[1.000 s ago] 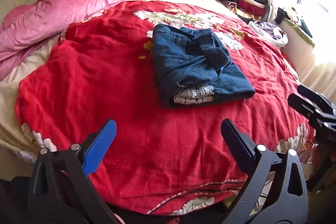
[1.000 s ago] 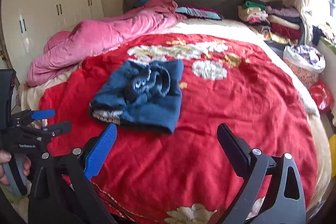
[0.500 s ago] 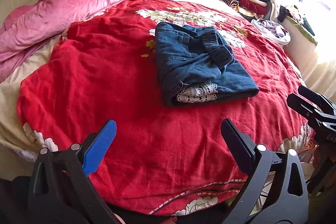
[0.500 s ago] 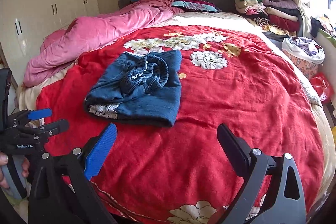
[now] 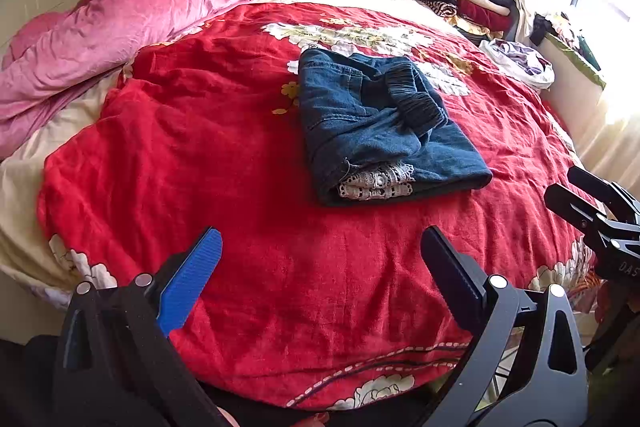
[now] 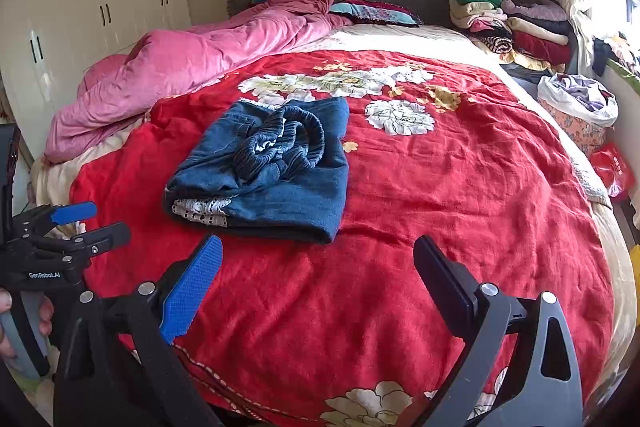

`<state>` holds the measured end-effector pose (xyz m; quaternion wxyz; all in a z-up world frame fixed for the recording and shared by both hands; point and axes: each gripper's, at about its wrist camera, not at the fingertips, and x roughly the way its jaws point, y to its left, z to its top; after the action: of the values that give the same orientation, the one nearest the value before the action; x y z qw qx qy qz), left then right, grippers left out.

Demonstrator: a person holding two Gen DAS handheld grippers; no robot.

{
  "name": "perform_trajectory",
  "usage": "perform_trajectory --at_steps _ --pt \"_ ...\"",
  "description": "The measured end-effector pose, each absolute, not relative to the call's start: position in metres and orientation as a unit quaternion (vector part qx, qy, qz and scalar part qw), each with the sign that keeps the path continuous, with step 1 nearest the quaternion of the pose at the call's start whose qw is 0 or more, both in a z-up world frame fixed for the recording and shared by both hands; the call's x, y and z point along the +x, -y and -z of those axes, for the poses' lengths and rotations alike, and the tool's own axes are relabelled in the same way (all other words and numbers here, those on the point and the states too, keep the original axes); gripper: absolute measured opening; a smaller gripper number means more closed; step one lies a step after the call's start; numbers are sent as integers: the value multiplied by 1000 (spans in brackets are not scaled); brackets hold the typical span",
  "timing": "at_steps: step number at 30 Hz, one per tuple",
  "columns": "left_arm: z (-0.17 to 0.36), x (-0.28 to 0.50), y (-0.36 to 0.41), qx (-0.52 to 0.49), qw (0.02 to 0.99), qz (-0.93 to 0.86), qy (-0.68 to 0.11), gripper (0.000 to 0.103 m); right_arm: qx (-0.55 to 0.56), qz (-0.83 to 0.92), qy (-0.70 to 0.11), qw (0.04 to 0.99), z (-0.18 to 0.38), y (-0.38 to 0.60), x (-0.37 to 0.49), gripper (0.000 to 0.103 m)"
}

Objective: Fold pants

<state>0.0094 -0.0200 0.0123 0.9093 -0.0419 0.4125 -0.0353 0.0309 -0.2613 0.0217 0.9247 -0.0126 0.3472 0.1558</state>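
With my left claw [image 5: 320, 259] and right claw [image 6: 316, 263] both spread and empty, the folded blue denim pants [image 6: 268, 167] on the red floral blanket [image 6: 460, 187] look done, so I'd just tuck that bunched elastic waistband [image 6: 288, 147] flat

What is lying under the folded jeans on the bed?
The folded jeans rest on a red floral blanket. White lace trim peeks from between their layers at the near edge. The blanket directly beneath them is hidden.
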Motion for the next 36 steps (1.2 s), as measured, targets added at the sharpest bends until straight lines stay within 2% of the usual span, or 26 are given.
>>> perform_trajectory --at_steps 36 --pt "-15 8 21 -32 911 30 -410 93 -13 -151 -348 925 -23 265 28 96"
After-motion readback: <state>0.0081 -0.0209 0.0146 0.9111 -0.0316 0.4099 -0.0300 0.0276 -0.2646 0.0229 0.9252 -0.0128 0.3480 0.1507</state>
